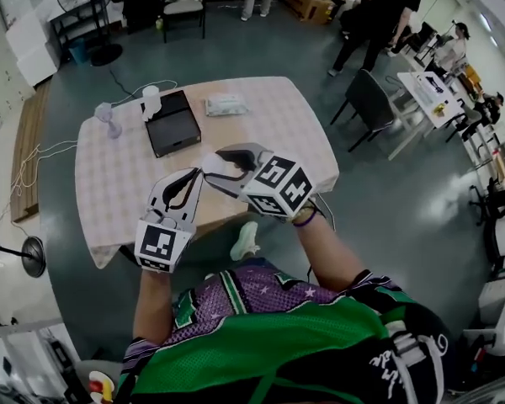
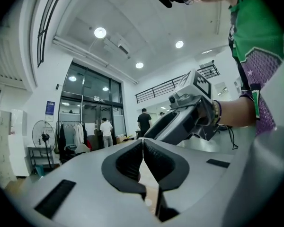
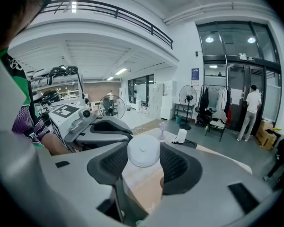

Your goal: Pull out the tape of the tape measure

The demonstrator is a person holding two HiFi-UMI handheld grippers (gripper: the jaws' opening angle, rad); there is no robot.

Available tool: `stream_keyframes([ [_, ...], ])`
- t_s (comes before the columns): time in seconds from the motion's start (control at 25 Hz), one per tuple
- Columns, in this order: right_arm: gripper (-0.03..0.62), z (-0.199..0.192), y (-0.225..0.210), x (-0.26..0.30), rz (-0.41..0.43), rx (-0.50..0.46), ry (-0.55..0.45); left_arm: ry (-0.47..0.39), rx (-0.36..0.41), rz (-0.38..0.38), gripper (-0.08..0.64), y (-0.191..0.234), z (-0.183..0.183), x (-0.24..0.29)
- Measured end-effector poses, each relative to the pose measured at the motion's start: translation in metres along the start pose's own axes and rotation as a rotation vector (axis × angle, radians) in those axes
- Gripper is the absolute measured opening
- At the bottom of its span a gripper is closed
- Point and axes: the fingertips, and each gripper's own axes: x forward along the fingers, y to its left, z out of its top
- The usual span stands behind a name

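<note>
Table [image 1: 261, 108], checked cloth, in open hall. Right gripper [image 3: 143, 161]: clamped on white tape measure [image 3: 143, 149]. Left gripper [image 2: 143, 144]: jaws pressed together, tip just beside it.

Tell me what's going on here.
A person stands over a table with tongs in each hand. The right tongs grip a round white tape measure, held in the air above the table's near edge. The left tongs are shut, with their tip close beside the tape measure. Nothing shows between them, and no pulled-out tape can be seen.
</note>
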Motion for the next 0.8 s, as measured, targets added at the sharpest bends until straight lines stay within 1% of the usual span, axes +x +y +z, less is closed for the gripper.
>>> stream_keyframes([
  [0.08, 0.219, -0.001, -0.004, -0.003, -0.009, 0.012, -0.011, -0.022, -0.027, 0.009, 0.028, 0.000, 0.004, 0.002],
  [0.16, 0.219, -0.001, -0.010, -0.006, -0.024, 0.033, -0.025, -0.007, -0.049, 0.021, 0.026, 0.002, 0.004, 0.002],
  [0.4, 0.219, -0.009, -0.038, -0.023, -0.127, 0.091, -0.057, -0.004, -0.081, 0.069, 0.026, 0.013, 0.006, 0.001],
  [0.52, 0.219, -0.012, -0.048, -0.031, -0.157, 0.115, -0.067, -0.002, -0.081, 0.073, 0.026, 0.015, 0.007, 0.002],
  [0.68, 0.219, -0.015, -0.054, -0.037, -0.192, 0.117, -0.067, 0.004, -0.065, 0.072, 0.026, 0.009, 0.008, 0.008],
  [0.8, 0.219, -0.018, -0.063, -0.041, -0.233, 0.135, -0.069, 0.002, -0.076, 0.090, 0.025, 0.013, 0.008, 0.008],
])
